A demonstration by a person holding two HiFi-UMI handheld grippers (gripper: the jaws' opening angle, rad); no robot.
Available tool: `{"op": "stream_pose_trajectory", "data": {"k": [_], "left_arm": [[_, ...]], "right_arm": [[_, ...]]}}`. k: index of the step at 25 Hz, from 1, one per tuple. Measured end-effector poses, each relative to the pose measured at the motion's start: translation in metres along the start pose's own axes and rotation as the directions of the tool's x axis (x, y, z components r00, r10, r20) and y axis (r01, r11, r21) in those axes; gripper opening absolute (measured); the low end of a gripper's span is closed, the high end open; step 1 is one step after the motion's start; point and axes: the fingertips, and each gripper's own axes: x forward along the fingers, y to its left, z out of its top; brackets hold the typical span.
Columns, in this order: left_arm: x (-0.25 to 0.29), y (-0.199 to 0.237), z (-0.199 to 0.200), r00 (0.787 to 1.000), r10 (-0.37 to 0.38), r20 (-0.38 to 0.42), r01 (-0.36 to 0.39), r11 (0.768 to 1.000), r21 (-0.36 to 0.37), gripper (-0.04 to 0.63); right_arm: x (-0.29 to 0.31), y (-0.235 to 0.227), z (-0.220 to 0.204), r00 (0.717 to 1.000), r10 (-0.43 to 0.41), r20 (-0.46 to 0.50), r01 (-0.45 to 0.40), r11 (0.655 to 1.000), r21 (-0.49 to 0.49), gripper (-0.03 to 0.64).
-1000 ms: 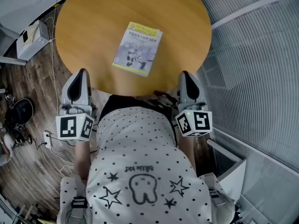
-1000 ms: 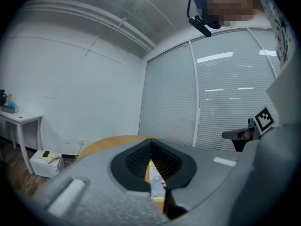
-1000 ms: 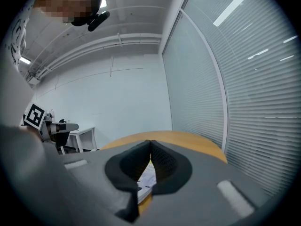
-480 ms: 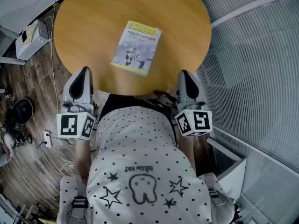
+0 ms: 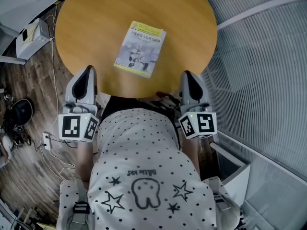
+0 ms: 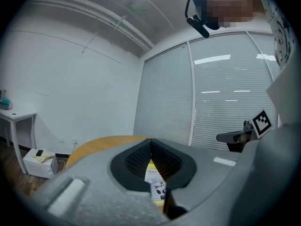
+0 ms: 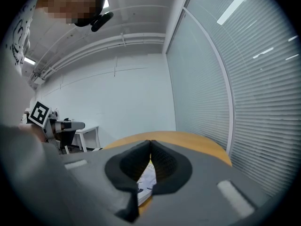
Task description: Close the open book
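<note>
A book (image 5: 140, 49) with a yellow-edged illustrated cover lies closed and flat on the round wooden table (image 5: 96, 23), near its front middle. My left gripper (image 5: 87, 73) hovers at the table's near left edge, jaws shut with nothing between them. My right gripper (image 5: 188, 76) hovers at the near right edge, also shut and empty. Both are well short of the book. In the left gripper view the book (image 6: 157, 188) shows through the gap below the closed jaws (image 6: 150, 142). In the right gripper view the book (image 7: 146, 179) lies beyond the closed jaws (image 7: 150, 143).
A white box (image 5: 29, 37) and cables lie on the wooden floor left of the table. A tripod base (image 5: 18, 115) stands at the far left. A wall of window blinds (image 5: 259, 71) runs along the right.
</note>
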Motion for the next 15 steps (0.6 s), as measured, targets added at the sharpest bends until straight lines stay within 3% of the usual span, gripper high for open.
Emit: {"op": "stream_pose_trajectory", "data": {"k": [15], "left_arm": [[0.0018,-0.0048,0.0011,1.000,-0.014,0.000,0.014,1.000,-0.009,0.009]], "right_arm": [[-0.0001,-0.0036,-0.0014,1.000,-0.008,-0.012,0.008,1.000,0.004,0.005]]}}
